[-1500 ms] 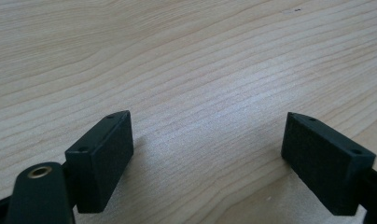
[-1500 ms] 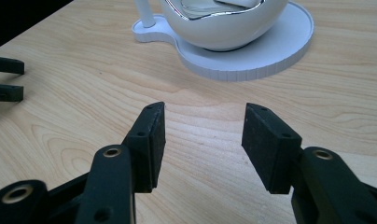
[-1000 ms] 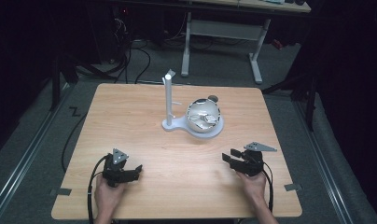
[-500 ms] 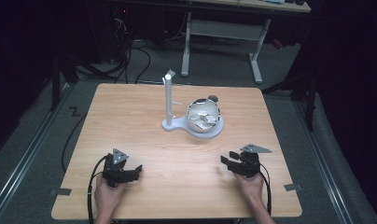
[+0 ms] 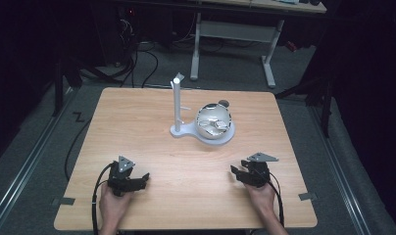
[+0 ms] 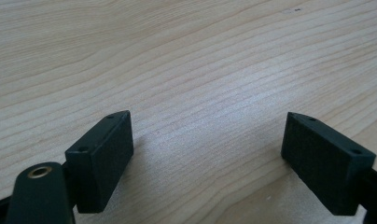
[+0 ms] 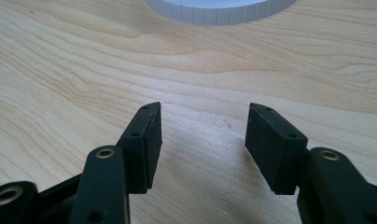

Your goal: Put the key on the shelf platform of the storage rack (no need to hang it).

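Both my tongs gape empty: left gripper (image 5: 137,180) lower left, right gripper (image 5: 241,173) lower right. Shiny bowl (image 5: 213,122) on white stand (image 5: 184,128), frame centre; a careless reach might topple it.

The right gripper (image 7: 203,140) rises from the bottom of the frame with its two black jaws spread apart and nothing between them (only bare wood shows in the gap). Each jaw carries small screw holes, and brass-ringed pivots sit at lower left and lower right. The table (image 7: 74,79) is pale, grained wood. At top centre curves a ribbed white base (image 7: 219,11), well apart from the jaws.
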